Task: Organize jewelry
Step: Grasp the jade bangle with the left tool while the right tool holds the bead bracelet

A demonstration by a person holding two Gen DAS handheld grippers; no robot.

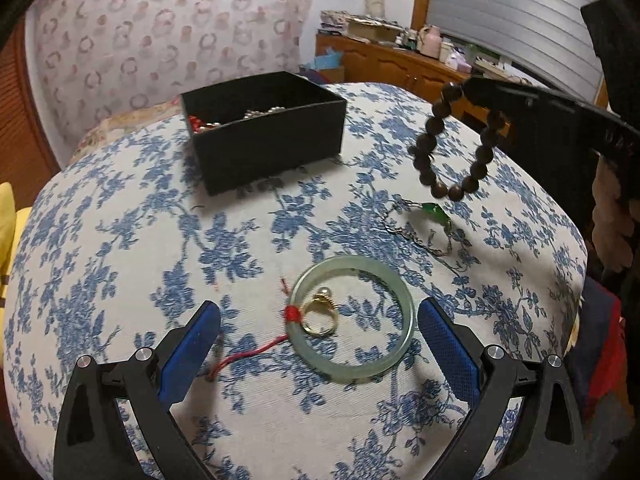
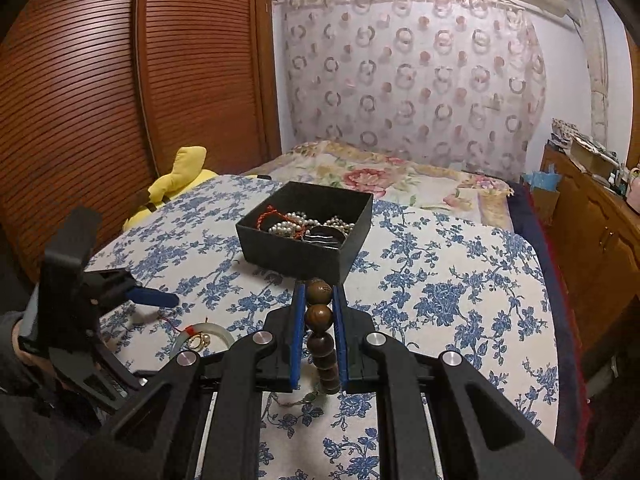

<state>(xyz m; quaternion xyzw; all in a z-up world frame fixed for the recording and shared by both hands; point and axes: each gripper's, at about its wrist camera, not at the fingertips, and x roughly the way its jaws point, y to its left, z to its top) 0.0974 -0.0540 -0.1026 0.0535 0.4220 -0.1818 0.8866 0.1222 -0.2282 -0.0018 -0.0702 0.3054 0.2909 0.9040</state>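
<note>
Two loose pieces lay close below the left gripper (image 1: 318,336) in the left wrist view: a pale green bangle (image 1: 352,320) flat on the flowered cloth (image 1: 120,240), and a gold ring (image 1: 320,316) inside its circle. A red cord (image 1: 256,354) was tied to the bangle. The left tongs were spread wide, touching nothing. Farther off lay a chain with a green stone (image 1: 436,214), and beyond it the black box (image 1: 264,148). At the right, the bead bracelet (image 1: 452,148) hung in the air from the right gripper (image 1: 466,90).

From the right wrist view, the right tongs (image 2: 319,300) were pinching the bracelet (image 2: 319,312) by its beads, and the rest dangled below. The box (image 2: 300,248) stood just ahead, already holding pearls (image 2: 288,222).

I judge that the bracelet is light and limp, so it may swing. The bangle looks stiff, smooth and breakable; it should be gripped across its rim. The ring is small and could slip.
</note>
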